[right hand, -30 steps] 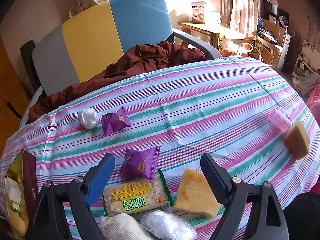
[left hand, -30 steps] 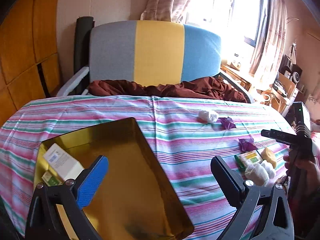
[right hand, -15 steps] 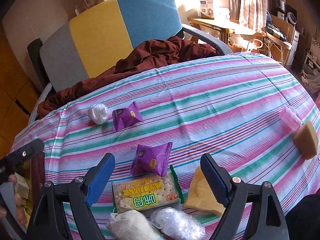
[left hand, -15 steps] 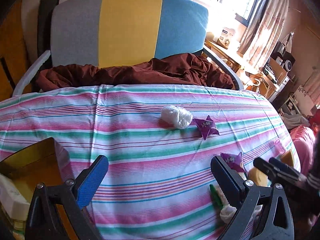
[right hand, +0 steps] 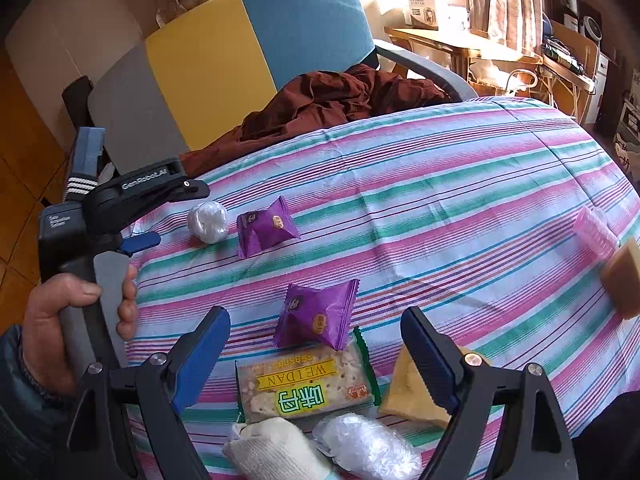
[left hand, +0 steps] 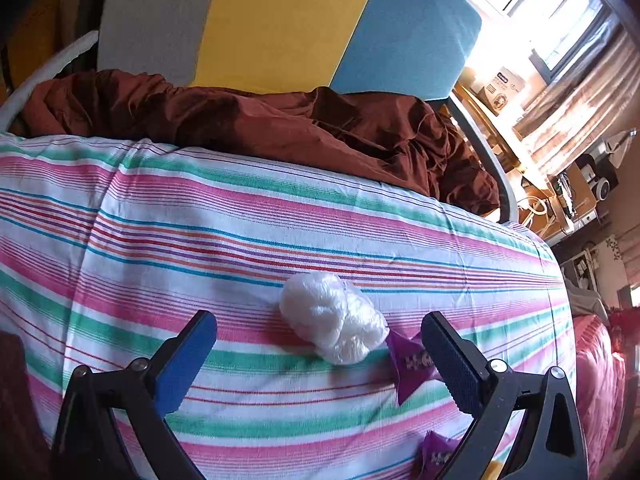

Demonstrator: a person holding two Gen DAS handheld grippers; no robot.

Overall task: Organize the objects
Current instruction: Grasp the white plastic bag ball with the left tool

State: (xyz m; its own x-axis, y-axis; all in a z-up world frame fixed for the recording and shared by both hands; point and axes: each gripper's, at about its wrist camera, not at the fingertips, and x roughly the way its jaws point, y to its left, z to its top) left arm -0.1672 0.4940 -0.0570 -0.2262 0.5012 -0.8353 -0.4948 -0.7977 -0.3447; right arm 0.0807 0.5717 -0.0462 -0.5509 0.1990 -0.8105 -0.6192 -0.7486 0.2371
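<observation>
My left gripper [left hand: 320, 332] is open, with the white plastic-wrapped ball [left hand: 332, 318] lying on the striped cloth between its fingertips; it also shows in the right wrist view [right hand: 207, 222]. A purple snack packet [left hand: 412, 364] lies just right of the ball and shows in the right wrist view [right hand: 267, 226]. My right gripper [right hand: 316, 338] is open and empty above a second purple packet [right hand: 316, 314], a cracker pack [right hand: 306, 386] and a yellow wedge [right hand: 412, 394]. The left gripper [right hand: 160, 216] shows at the left there, next to the ball.
A wrapped clear lump [right hand: 366, 446] and a cream lump [right hand: 276, 450] lie at the near edge. A pink cup [right hand: 594, 232] and a tan block [right hand: 624, 276] sit at the right. A brown cloth [left hand: 280, 128] lies on the chair [left hand: 280, 20] behind the table.
My left gripper has swung right, away from the gold tray, and closed in on the white ball, which now lies between its fingers. My right gripper has barely moved.
</observation>
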